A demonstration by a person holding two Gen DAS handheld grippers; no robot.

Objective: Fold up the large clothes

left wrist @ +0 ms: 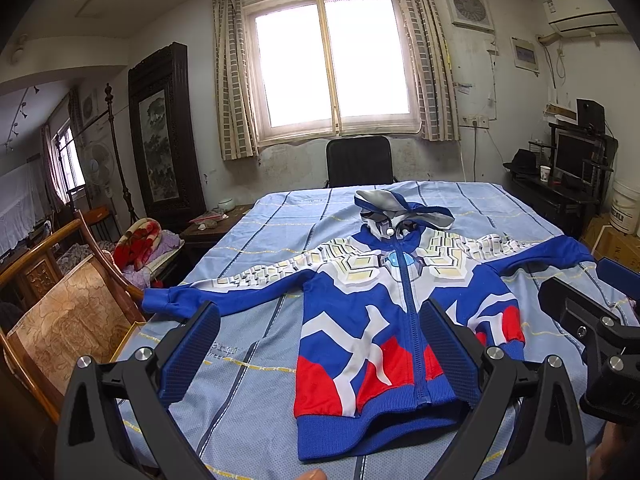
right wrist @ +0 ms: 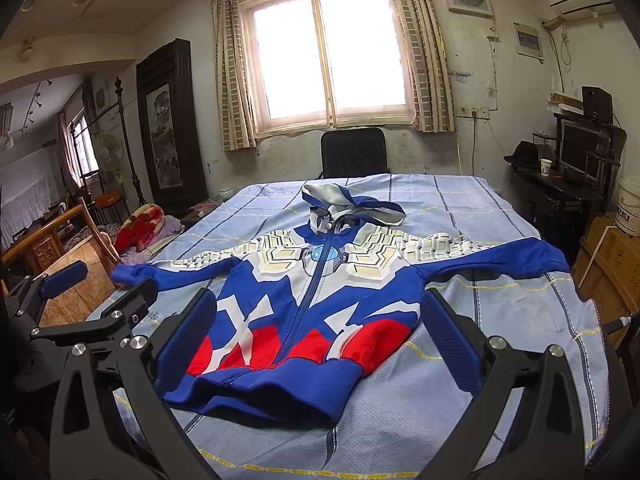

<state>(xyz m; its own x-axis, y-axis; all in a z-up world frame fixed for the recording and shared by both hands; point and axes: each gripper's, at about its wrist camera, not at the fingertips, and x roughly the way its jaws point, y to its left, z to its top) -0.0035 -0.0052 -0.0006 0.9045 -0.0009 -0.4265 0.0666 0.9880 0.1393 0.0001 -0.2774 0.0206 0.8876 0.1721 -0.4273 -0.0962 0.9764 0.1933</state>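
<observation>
A blue, white and red zip-up hooded jacket (left wrist: 376,320) lies face up and spread flat on the blue-sheeted table (left wrist: 248,384), sleeves out to both sides, grey hood at the far end. It also shows in the right wrist view (right wrist: 304,320). My left gripper (left wrist: 320,356) is open and empty, held above the jacket's hem on its left half. My right gripper (right wrist: 316,344) is open and empty above the hem. The right gripper shows at the right edge of the left wrist view (left wrist: 592,292); the left gripper shows at the left of the right wrist view (right wrist: 100,284).
A black chair (left wrist: 358,162) stands at the table's far end under the window. A wooden chair (left wrist: 68,312) and a heap of blankets (left wrist: 140,244) sit left of the table. A dark desk with a monitor (left wrist: 572,160) and cardboard boxes (right wrist: 608,264) stand at the right.
</observation>
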